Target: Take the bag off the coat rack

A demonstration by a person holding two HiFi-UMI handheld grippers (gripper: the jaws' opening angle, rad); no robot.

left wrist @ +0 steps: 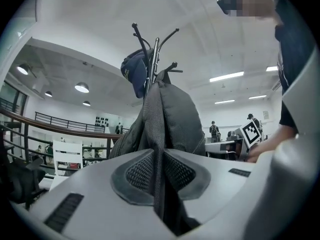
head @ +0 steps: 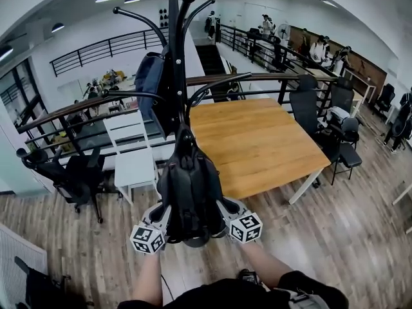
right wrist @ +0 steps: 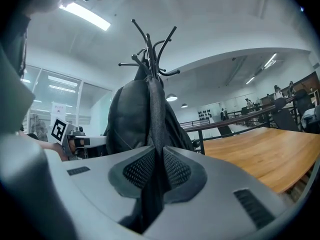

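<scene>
A black backpack hangs from the black coat rack, low on the pole and right in front of me. My left gripper is at its left side and my right gripper at its right side. In the left gripper view the left gripper is shut on a dark strap of the backpack. In the right gripper view the right gripper pinches another strap of the backpack. A blue bag hangs higher on the rack.
A wooden table stands just behind the rack on the right. A white chair is to the left of the rack, and black office chairs stand further left and at the right. A dark railing runs behind.
</scene>
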